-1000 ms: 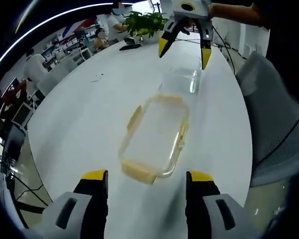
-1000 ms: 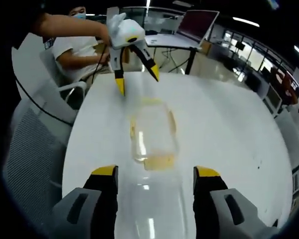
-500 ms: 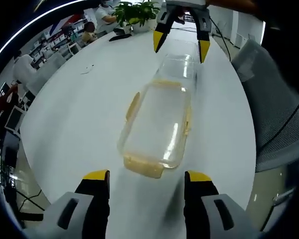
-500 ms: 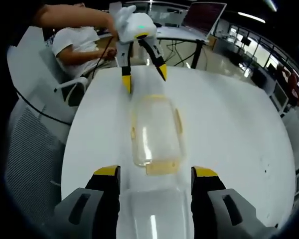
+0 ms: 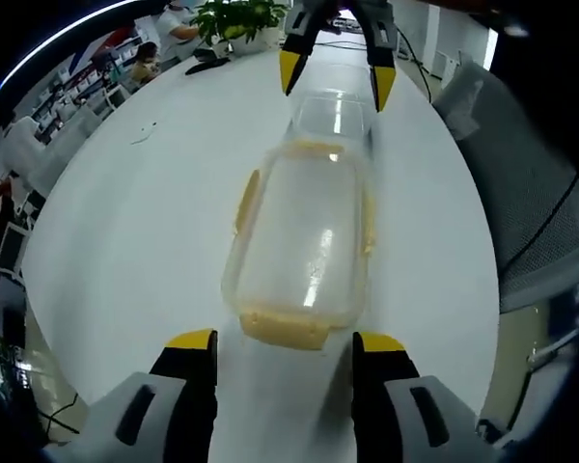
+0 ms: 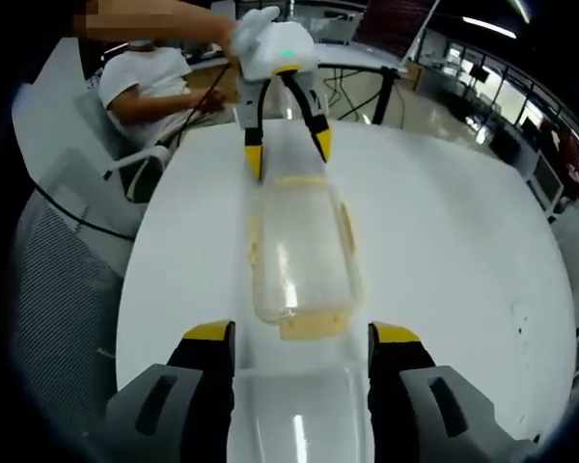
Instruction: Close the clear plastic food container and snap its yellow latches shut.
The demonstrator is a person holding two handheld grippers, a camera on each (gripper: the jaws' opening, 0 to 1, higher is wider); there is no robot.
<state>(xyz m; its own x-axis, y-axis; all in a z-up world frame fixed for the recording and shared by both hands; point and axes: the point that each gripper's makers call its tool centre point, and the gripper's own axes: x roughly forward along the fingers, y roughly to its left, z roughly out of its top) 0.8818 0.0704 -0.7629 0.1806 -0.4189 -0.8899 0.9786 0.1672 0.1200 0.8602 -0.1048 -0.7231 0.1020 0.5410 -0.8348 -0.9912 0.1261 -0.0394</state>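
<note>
Clear rectangular plastic food container [image 5: 304,241] with yellow latches, nothing visible inside, sits on the white bench [image 5: 135,222]; left tongs [image 5: 282,347] and right tongs [image 6: 299,338] both spread wide, gripping nothing.

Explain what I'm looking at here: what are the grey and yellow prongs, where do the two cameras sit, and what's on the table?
No robot: a person holds one pair of tongs in each hand, and a fisheye camera rides on each. In the left gripper view, the left tongs rise from the bottom, open, and the right tongs face them. The right gripper view looks back the other way: right tongs below, left tongs beyond, both open. Between them on the white table lies a clear plastic food container with yellow latches. A clear piece, perhaps its other half, lies between the right tongs. Nothing is gripped.
</note>
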